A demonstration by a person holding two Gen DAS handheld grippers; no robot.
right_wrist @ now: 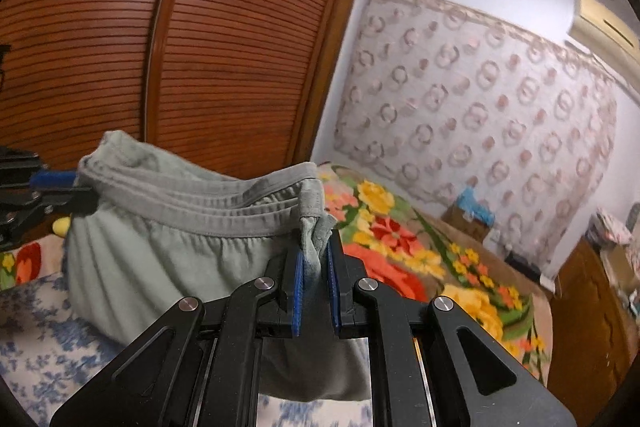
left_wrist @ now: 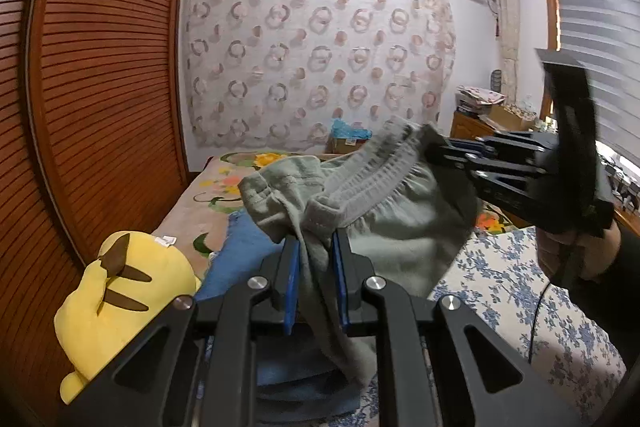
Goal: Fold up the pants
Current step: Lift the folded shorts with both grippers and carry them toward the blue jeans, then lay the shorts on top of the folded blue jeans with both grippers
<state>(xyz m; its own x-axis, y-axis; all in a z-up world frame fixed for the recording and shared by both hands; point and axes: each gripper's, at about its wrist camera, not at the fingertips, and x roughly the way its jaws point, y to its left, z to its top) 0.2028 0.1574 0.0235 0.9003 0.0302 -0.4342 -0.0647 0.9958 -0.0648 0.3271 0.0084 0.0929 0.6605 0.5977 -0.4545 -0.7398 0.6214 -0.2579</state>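
Grey-green pants (left_wrist: 400,219) with an elastic waistband hang in the air above the bed, held between both grippers. My left gripper (left_wrist: 316,239) is shut on one end of the waistband. My right gripper (right_wrist: 314,247) is shut on the other end of the waistband of the pants (right_wrist: 160,251). In the left wrist view the right gripper (left_wrist: 444,151) reaches in from the right and grips the waistband. In the right wrist view the left gripper (right_wrist: 76,187) grips the far left end. The legs hang below, mostly hidden.
A yellow plush toy (left_wrist: 120,295) lies at the left by the brown louvered wardrobe (left_wrist: 100,67). Blue jeans (left_wrist: 240,259) lie under the pants. The bed has a blue floral sheet (left_wrist: 500,287) and a bright flowered blanket (right_wrist: 420,259). A wooden cabinet (right_wrist: 588,307) stands right.
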